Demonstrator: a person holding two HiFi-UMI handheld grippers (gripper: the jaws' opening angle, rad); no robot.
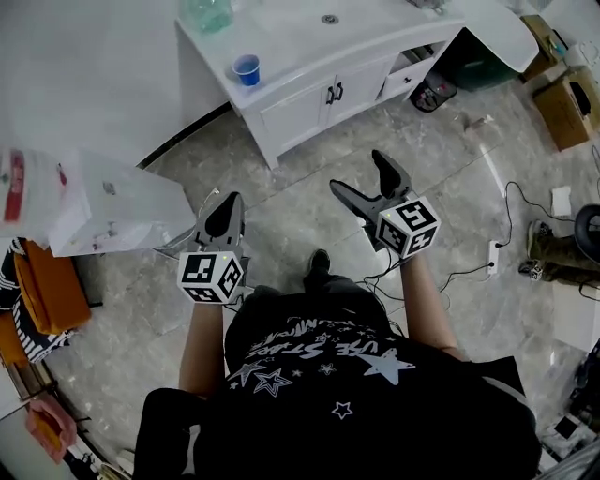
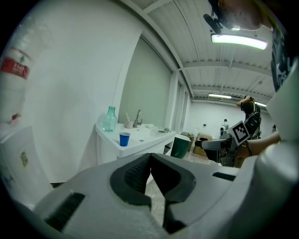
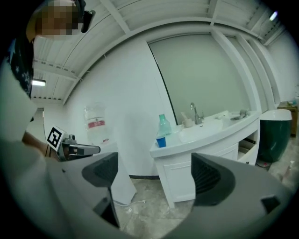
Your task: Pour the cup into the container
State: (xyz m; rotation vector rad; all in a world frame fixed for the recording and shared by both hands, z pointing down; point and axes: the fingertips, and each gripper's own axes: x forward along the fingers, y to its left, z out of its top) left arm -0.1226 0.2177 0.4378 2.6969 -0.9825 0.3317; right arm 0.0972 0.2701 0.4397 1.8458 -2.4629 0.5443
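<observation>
Left claw: pressed together, nothing between. Right claw: spread wide, empty (touching nothing). Blue cup stands well apart, on white counter.

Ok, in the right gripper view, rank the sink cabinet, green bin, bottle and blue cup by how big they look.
1. sink cabinet
2. green bin
3. bottle
4. blue cup
Each gap is plain.

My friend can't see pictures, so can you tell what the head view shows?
Seen from above, a person holds two empty grippers, the left gripper shut and the right gripper open, aimed toward a white sink cabinet. A blue cup stands at its near corner, with a green bottle behind.
</observation>
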